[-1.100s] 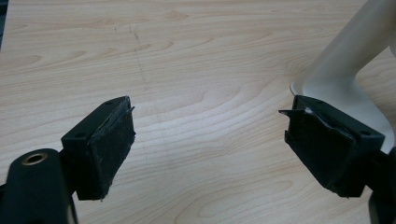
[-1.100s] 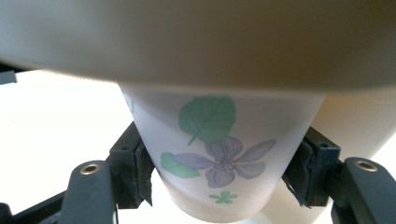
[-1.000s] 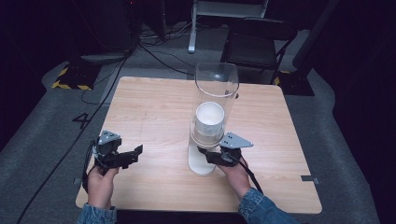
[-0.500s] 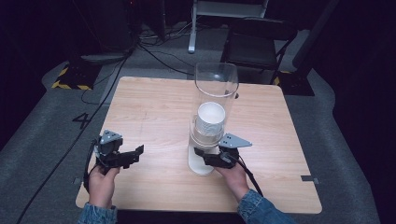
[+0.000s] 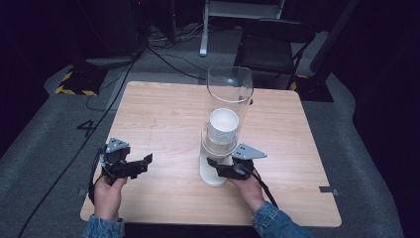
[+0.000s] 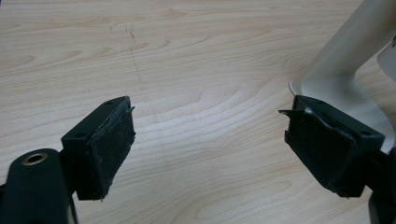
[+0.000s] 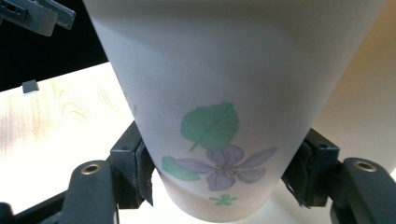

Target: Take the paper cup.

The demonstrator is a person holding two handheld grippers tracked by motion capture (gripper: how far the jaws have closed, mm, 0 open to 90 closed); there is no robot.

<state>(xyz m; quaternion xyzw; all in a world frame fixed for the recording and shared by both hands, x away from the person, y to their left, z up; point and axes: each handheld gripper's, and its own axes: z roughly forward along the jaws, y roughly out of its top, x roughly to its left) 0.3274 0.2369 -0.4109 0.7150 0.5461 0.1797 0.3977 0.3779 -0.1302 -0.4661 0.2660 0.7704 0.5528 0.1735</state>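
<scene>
A tall clear tube on a white stand holds a stack of white paper cups. At the foot of the tube my right gripper is shut on the lowest paper cup, which has a printed leaf and a purple flower. Its pads press the cup's sides just above its bottom rim. To the left, my left gripper is held low over the bare wood, open with nothing between its jaws. The white stand rises to its right in the left gripper view.
The wooden table sits on grey carpet. A black chair and cables lie beyond the far edge. Hazard-striped tape marks the floor at the far left.
</scene>
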